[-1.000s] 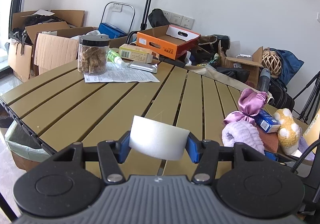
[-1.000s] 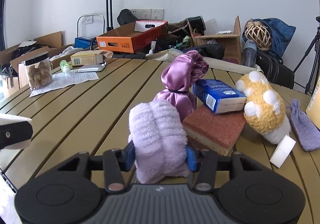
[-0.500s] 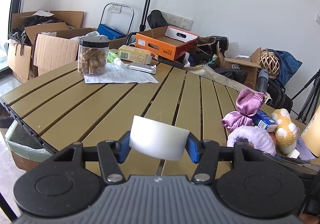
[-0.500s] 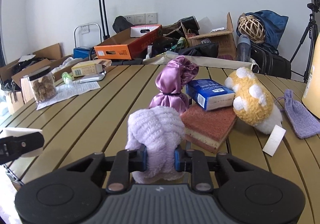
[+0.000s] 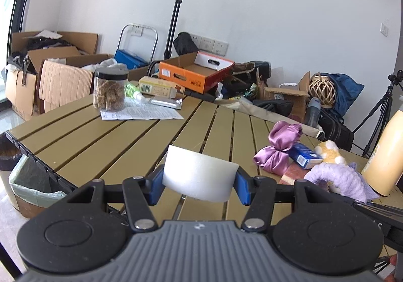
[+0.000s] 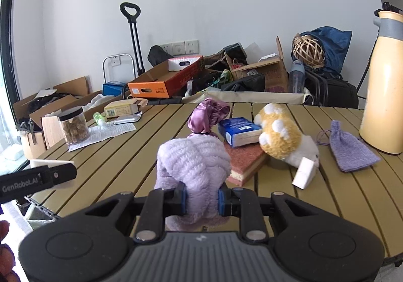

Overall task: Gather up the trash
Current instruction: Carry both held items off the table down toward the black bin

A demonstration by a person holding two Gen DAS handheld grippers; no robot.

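While the left wrist view looks across the slatted table (image 5: pixel 141 135), the left gripper (image 5: pixel 199 187) is clamped on a white foam piece (image 5: pixel 199 176) pinched between its blue pads (image 5: pixel 155 187). That piece is curved, its long axis running side to side across the jaws, its bowed face toward the camera. At 8 o'clock in this view, below the table edge, sits a bin lined with a green bag (image 5: pixel 30 181), of which the right wrist view shows at most a sliver. At 3 o'clock the lilac fluffy cloth (image 5: pixel 337 178) appears only as a hump beside a yellow bottle (image 5: pixel 385 156).

From the right wrist view, the right gripper (image 6: pixel 201 200) is closed tight on that lilac fluffy cloth (image 6: pixel 194 168), which stands up out of the jaws with its long axis roughly vertical, bulging toward 12 o'clock. Beyond it lie a purple satin bundle (image 6: pixel 206 115), a blue packet (image 6: pixel 236 130) on a red sponge (image 6: pixel 246 163), and a yellow plush toy (image 6: pixel 282 133). At 4 o'clock from the plush a small white scrap (image 6: pixel 303 173) leans against it, and at 3 o'clock lies a lilac pouch (image 6: pixel 348 149); the left view shows neither clearly. At 9 o'clock the left gripper's side (image 6: pixel 37 178) enters the frame.
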